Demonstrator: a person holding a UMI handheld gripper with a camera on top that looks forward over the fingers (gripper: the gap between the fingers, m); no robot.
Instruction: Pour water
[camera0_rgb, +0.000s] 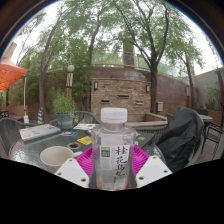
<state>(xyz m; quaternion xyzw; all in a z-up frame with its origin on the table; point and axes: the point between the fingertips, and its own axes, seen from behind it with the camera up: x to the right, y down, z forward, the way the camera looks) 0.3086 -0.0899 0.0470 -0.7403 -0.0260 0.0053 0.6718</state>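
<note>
Claw (113, 172) clenched on the water bottle (113, 146), a pink pad pressing each side of its labelled lower body; bottle upright between the fingers, white cap (113, 115) on top, apparently screwed on. Contents: clear, level not readable behind the label. Just ahead and to the left of the claw, a pale cup (55, 156) on the glass table (30, 150), open mouth up; looks empty, though its inside is only partly visible. It is the likely receiver. Risks, as judged: cap seems closed, so tilting now would pour nothing; the grip sits low on a soft bottle, so squeezing could buckle it, or it could slip when tipped; the cup is off to the side, so a tilt begun here would spill on the table. Book (38, 131) and small items beyond the cup could get wet.
</note>
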